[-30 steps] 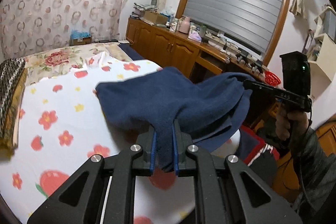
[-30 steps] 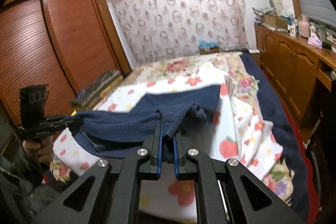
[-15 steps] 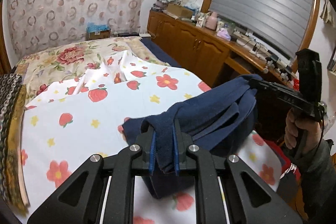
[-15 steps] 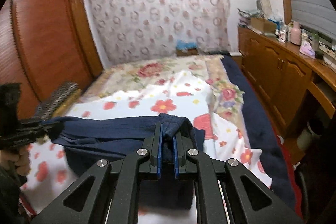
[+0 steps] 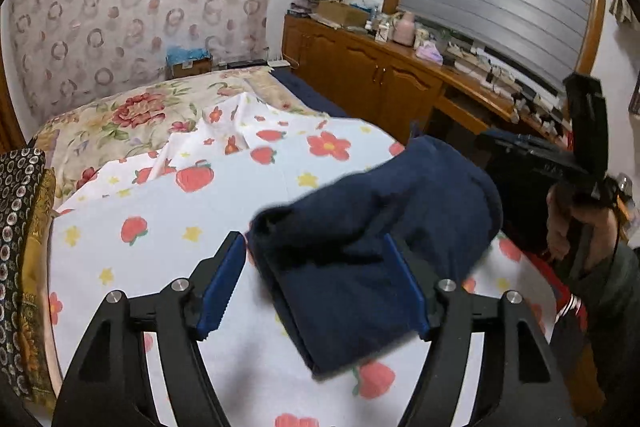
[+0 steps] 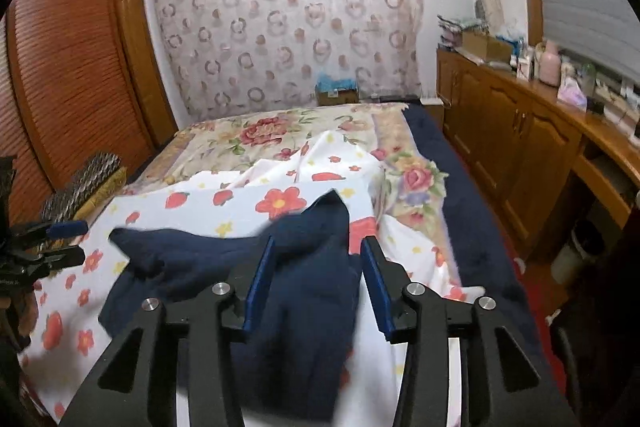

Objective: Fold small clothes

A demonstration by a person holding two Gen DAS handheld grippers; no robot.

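Note:
A navy blue garment (image 5: pixel 380 211) lies folded over in a bunched heap on the white strawberry-and-flower sheet (image 5: pixel 160 247). My left gripper (image 5: pixel 315 241) hovers right over the garment's near end. Its jaws are opening wide; the cloth sits loose between them, clear of the left pad (image 5: pixel 222 283). In the right wrist view the same garment (image 6: pixel 192 251) spreads leftward across the sheet (image 6: pixel 280 195). My right gripper (image 6: pixel 319 245) is opening too, a peak of cloth standing slack between its pads. The left gripper (image 6: pixel 76 241) shows at that view's left edge.
A low wooden cabinet (image 5: pixel 360 75) with a cluttered top runs along the bed's right side. A louvred wardrobe (image 6: pixel 72 87) stands on the left. A patterned cushion (image 5: pixel 20 227) lies at the bed's left edge. A person's hand (image 5: pixel 560 223) holds the other gripper's handle.
Both grippers were shut on the navy garment and brought its held edge toward the near end of the bed. Both jaws have now parted and the cloth has dropped onto the sheet.

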